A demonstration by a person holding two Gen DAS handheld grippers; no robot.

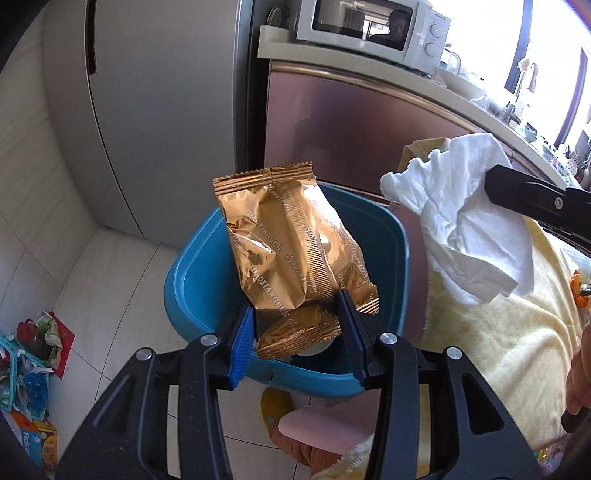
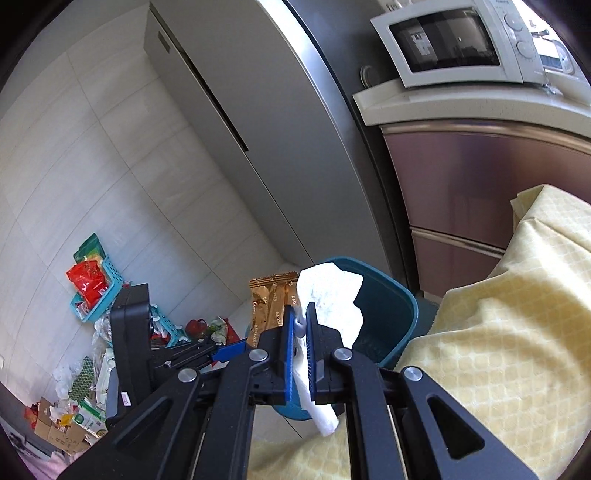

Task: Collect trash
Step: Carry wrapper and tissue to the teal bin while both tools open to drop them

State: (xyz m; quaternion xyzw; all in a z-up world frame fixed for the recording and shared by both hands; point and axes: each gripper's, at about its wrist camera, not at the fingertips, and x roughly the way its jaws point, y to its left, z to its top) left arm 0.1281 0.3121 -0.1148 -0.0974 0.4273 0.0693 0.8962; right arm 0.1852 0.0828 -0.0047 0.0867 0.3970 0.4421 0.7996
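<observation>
My left gripper [image 1: 297, 314] is shut on a crinkled gold snack wrapper [image 1: 284, 243] and holds it upright just above the open blue trash bin [image 1: 192, 280]. Inside the bin lies another gold wrapper [image 1: 299, 332]. My right gripper [image 2: 300, 325] is shut on a crumpled white tissue [image 2: 328, 295], which sticks out above and below its blue pads. In the left wrist view that tissue [image 1: 454, 218] hangs at the right of the bin, with the right gripper's black finger [image 1: 524, 199] over it. The right wrist view shows the bin [image 2: 388, 310] behind the tissue and the left gripper's wrapper [image 2: 269, 295] beside it.
A yellow cloth [image 2: 498, 332] covers the table at the right, close to the bin. A grey fridge [image 1: 155, 110], a brown cabinet [image 1: 351, 122] and a white microwave [image 1: 369, 29] stand behind. Baskets and packets [image 2: 92, 291] litter the tiled floor at the left.
</observation>
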